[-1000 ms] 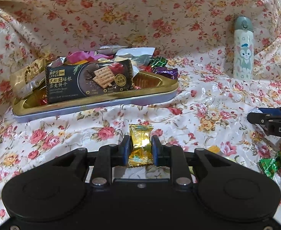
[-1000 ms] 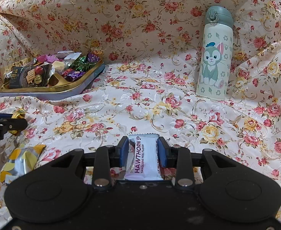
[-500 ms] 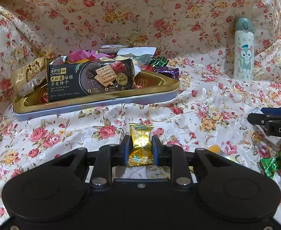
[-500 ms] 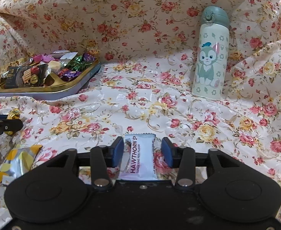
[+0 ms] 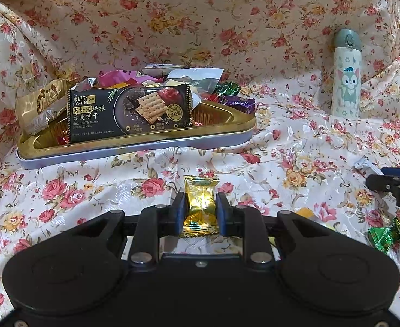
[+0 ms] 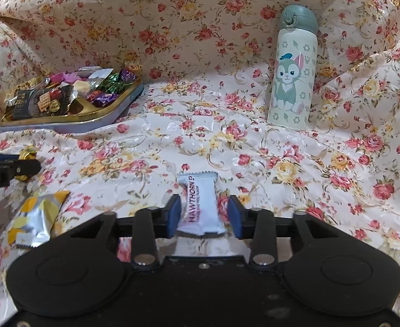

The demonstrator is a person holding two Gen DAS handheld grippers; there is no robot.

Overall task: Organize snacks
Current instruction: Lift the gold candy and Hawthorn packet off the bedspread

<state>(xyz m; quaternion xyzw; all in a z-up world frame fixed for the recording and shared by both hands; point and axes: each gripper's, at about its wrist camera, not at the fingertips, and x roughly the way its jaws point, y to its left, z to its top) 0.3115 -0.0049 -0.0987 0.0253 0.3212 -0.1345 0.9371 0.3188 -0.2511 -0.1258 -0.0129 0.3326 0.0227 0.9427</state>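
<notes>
My left gripper is shut on a gold-wrapped candy, held above the floral cloth in front of the gold tray. The tray holds a black biscuit pack and several wrapped sweets. My right gripper is open, its pads apart on either side of a white Hawthorn snack pack that lies on the cloth. The tray also shows at the far left in the right wrist view.
A cat-print bottle stands upright at the back right. A yellow-and-silver packet lies at the left, a green-wrapped candy at the right. The floral cloth rises behind as a backdrop.
My right gripper has opened and let go of the Hawthorn pack, which now rests on the cloth. My left gripper has kept its hold on the gold candy and barely moved.
</notes>
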